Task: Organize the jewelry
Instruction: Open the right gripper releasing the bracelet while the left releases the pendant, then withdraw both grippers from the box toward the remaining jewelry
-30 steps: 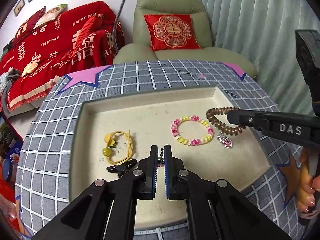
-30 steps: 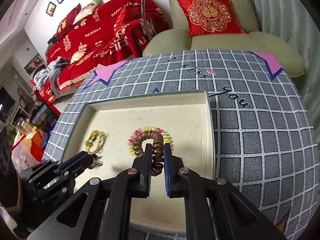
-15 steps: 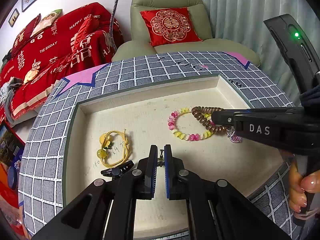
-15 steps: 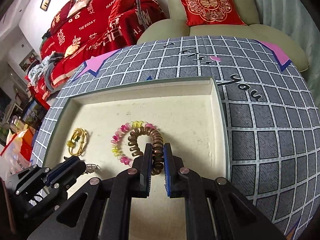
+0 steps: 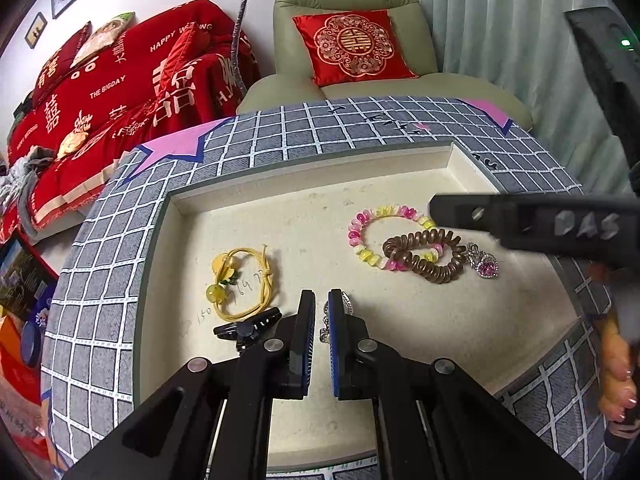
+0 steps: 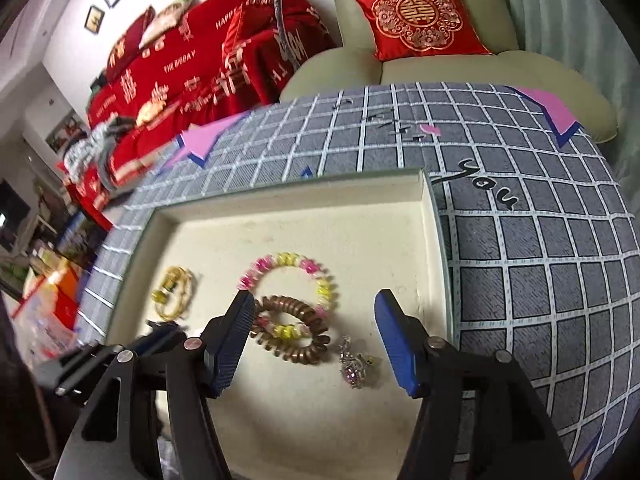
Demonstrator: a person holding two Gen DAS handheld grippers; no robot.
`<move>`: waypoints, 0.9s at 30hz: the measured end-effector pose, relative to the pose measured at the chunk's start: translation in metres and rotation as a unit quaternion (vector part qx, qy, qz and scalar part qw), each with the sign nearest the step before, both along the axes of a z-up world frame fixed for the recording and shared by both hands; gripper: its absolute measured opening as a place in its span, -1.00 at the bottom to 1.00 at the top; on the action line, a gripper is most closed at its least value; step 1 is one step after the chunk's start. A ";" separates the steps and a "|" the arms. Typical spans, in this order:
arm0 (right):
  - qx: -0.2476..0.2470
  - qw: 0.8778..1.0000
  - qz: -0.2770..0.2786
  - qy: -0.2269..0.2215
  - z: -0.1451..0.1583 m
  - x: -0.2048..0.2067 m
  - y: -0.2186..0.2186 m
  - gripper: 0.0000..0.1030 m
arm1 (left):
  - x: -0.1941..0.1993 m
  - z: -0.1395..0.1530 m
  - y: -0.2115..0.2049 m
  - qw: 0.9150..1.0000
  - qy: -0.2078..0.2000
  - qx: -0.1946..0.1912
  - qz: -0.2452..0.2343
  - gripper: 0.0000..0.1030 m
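A cream tray (image 5: 304,200) (image 6: 432,216) lies on the checked table. In it a brown spiral hair tie (image 5: 424,258) (image 6: 296,328) lies partly on a pink and yellow bead bracelet (image 5: 384,232) (image 6: 288,280), with a pink heart pendant (image 5: 486,266) (image 6: 354,366) beside it. A yellow cord bracelet (image 5: 240,280) (image 6: 172,296) and a black clip (image 5: 248,326) lie at the left. My left gripper (image 5: 321,312) is shut on a small silver piece of jewelry (image 5: 326,326). My right gripper (image 6: 314,320) is open above the hair tie and shows in the left wrist view (image 5: 520,224).
The tray sits on a grey checked tablecloth (image 5: 100,320) (image 6: 540,260) with pink stars. A green armchair with a red cushion (image 5: 352,48) and a red-covered sofa (image 5: 112,92) stand behind the table. A hand (image 5: 616,384) holds the right gripper at the right edge.
My right gripper has opened and let go of the brown hair tie, which now lies on the bead bracelet in the tray. My left gripper stays shut.
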State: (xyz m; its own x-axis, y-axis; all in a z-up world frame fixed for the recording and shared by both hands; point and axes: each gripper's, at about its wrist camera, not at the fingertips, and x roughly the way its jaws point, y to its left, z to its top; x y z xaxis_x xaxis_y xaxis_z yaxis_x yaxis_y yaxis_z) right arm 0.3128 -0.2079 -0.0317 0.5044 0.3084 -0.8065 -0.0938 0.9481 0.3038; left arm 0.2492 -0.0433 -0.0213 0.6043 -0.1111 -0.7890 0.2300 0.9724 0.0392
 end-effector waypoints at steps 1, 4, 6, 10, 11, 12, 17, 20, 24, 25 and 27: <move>0.008 1.000 -0.003 -0.003 0.004 -0.002 -0.002 0.28 | -0.001 0.001 0.001 1.000 0.000 -0.002 0.003 -0.69; 0.022 1.000 -0.009 -0.007 0.012 -0.010 -0.007 0.29 | -0.003 0.005 0.003 1.000 -0.004 -0.002 0.007 -0.69; 0.026 1.000 -0.012 -0.009 0.016 -0.015 -0.009 0.29 | -0.005 0.007 0.005 1.000 -0.005 -0.004 0.009 -0.69; 0.037 0.999 -0.018 -0.012 0.024 -0.028 -0.013 0.30 | -0.011 0.011 0.010 1.000 -0.007 -0.009 0.011 -0.69; 0.040 0.999 -0.019 -0.012 0.025 -0.031 -0.014 0.30 | -0.013 0.012 0.011 1.000 -0.005 -0.011 0.011 -0.69; 0.042 0.999 -0.019 -0.011 0.026 -0.033 -0.016 0.31 | -0.014 0.012 0.012 1.000 -0.004 -0.012 0.010 -0.69; 0.047 0.999 -0.022 -0.015 0.031 -0.049 -0.019 0.54 | -0.025 0.014 0.016 1.000 -0.003 -0.016 0.013 -0.69; 0.049 0.998 -0.022 -0.016 0.035 -0.061 -0.020 0.54 | -0.031 0.017 0.022 1.000 -0.003 -0.024 0.019 -0.69; 0.050 0.998 -0.021 -0.019 0.039 -0.076 -0.023 0.54 | -0.039 0.020 0.030 0.999 -0.004 -0.032 0.026 -0.69; 0.050 0.998 -0.021 -0.019 0.039 -0.082 -0.024 0.54 | -0.041 0.021 0.033 0.999 -0.005 -0.033 0.028 -0.69; 0.052 0.998 -0.021 -0.017 0.039 -0.090 -0.026 0.55 | -0.045 0.022 0.035 0.999 -0.006 -0.036 0.030 -0.69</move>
